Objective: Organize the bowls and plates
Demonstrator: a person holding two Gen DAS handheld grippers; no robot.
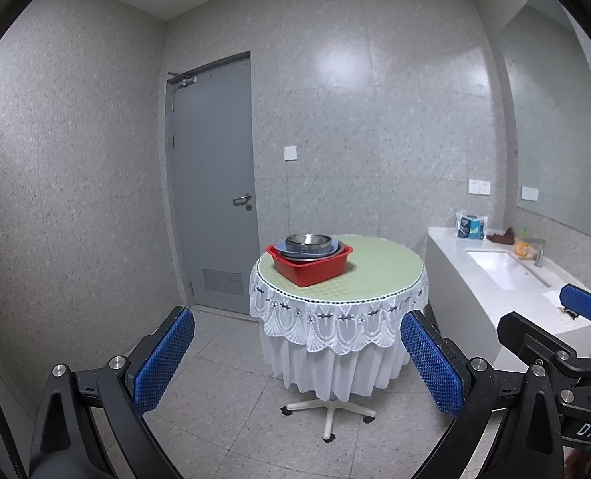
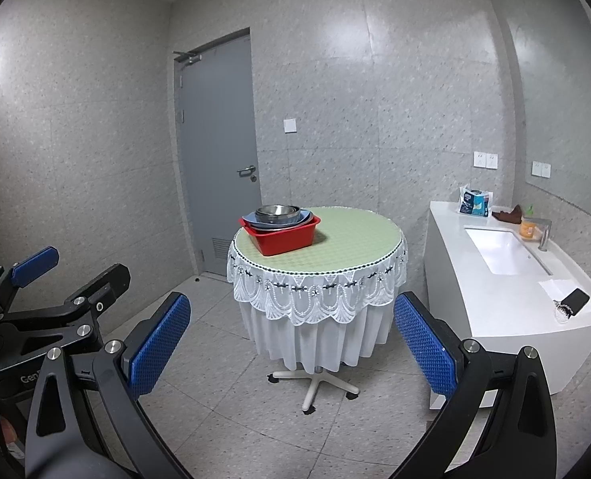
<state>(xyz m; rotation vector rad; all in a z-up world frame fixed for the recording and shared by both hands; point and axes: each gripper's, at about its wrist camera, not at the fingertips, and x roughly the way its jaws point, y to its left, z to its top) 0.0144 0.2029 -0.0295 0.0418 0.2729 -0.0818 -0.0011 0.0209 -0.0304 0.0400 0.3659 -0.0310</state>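
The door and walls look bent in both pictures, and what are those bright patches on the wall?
Left wrist view: the fisheye lens bows the door and walls, with dark corners; the bright patch is lamp glare on glossy tile. Right wrist view: same bending, glare higher on the wall, everything sharp.

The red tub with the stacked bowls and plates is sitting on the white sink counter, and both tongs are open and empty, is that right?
Not quite. The red tub with the stacked bowls and plates sits on the round table, not the sink counter, as the right wrist view shows. The rest holds: the left tongs and right tongs are open and empty.
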